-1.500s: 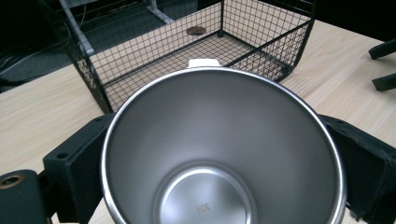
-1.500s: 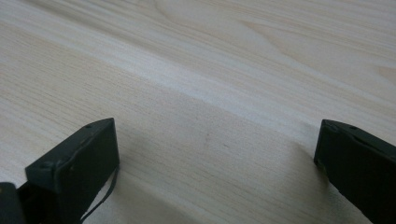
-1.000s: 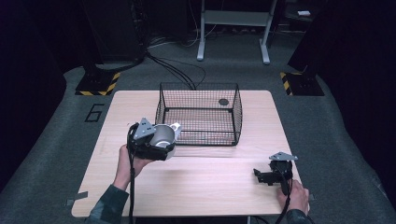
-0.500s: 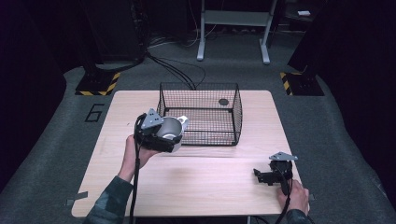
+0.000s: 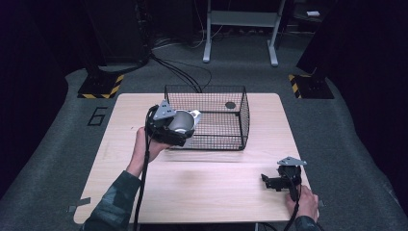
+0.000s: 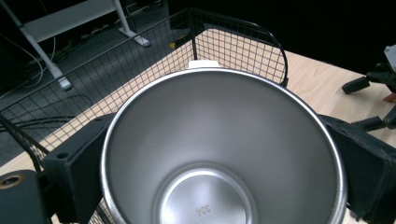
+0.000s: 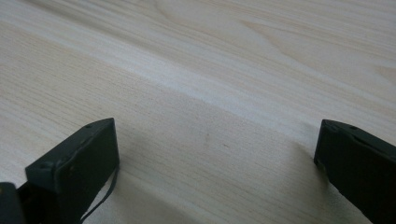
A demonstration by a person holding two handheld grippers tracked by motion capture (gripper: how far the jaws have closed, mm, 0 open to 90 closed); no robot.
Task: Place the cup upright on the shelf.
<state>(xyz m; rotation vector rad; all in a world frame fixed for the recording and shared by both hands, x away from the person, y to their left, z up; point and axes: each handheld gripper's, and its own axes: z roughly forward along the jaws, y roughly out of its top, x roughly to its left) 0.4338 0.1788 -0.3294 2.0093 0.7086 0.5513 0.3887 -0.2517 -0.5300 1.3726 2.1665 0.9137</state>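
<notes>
The shiny round stainless-steel cup is sitting clamped between the two black jaws of the left gripper, one jaw pressing on each side of its wall just below the rim. Its open mouth is facing the left gripper's camera, so the bare inside and the flat bottom are showing. Stamped on that bottom are three small characters that are reading, mirrored, as something like "304". A small white tab is peeking out behind the cup's far rim. In the high view the cup is hanging at the near left corner of the black wire-mesh basket, raised above the light wooden tabletop and level with the basket's top edge. A small dark round object is lying on the basket's floor, toward its far right corner.

The right gripper is resting low on the tabletop, well apart from the basket and in front of its right end, with a hand holding it. Its jaws are standing wide open, gripping nothing, with bare wood between them.
</notes>
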